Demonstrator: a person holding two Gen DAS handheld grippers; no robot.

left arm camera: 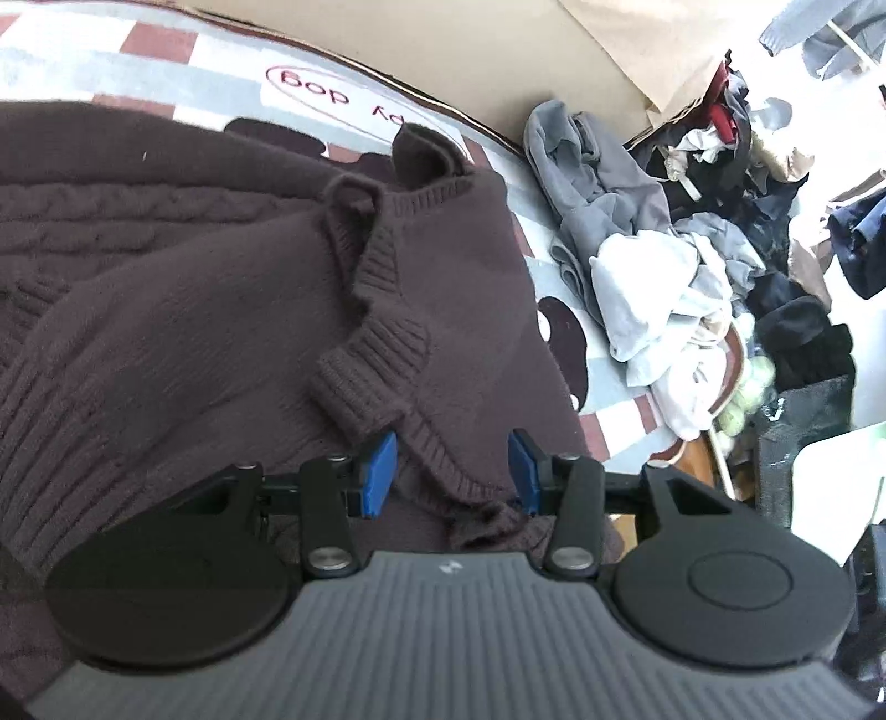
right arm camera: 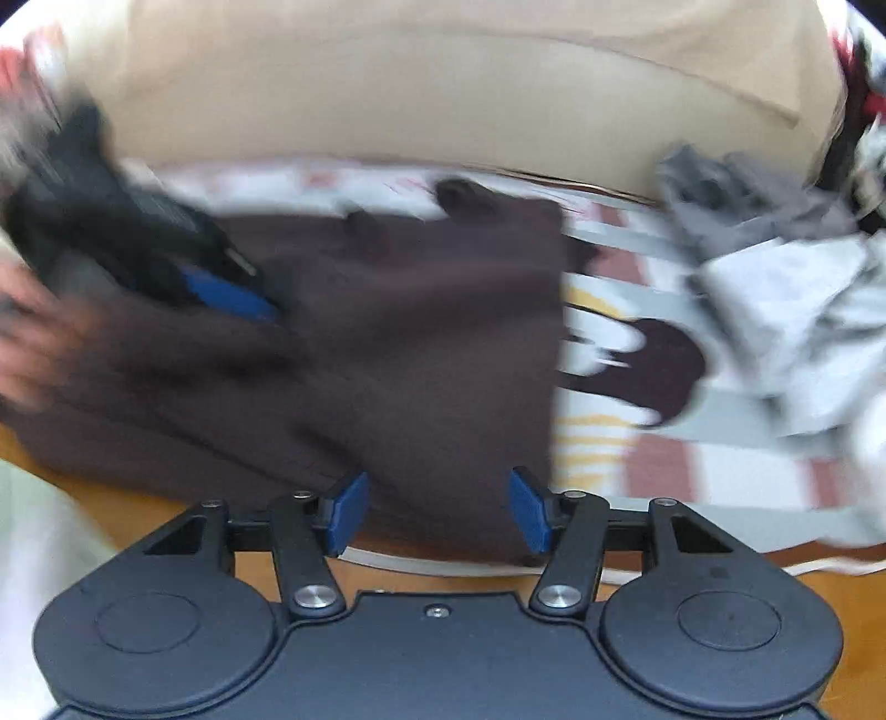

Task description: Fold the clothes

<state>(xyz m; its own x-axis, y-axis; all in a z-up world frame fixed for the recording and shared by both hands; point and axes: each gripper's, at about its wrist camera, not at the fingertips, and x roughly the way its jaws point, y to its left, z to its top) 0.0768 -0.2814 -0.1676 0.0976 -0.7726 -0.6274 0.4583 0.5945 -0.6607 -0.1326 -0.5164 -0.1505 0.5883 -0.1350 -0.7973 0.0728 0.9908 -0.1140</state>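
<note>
1. Currently the dark brown knit sweater (left arm camera: 194,288) lies bunched on a patterned blanket (left arm camera: 166,50), its ribbed neckline (left arm camera: 382,310) folded over and a sleeve crossing the body. In the right wrist view the same sweater (right arm camera: 398,343) fills the middle, badly blurred.

2. The left gripper (left arm camera: 451,471) has its blue pads standing partly apart. A ribbed hem strip runs through the gap and looks clear of the left pad; whether it brushes the right pad cannot be told. It does not appear pinched, so nothing seems held.

3. The right gripper (right arm camera: 437,509) stands wide apart, poised over the sweater's near edge with nothing between its pads. The left gripper also shows in this view, at upper left, resting on the fabric beside a hand (right arm camera: 33,338).

4. A pile of unfolded clothes (left arm camera: 664,266) sits just beside the sweater on the right.

5. Risks, as a judgement: with neither gripper gripping, the loose hem may slump and undo the fold. The thick knit could be caught in several layers at once, dragging the whole garment instead of one edge. A wide sweep to the right might snag the neighbouring pile and pull it in.
</note>
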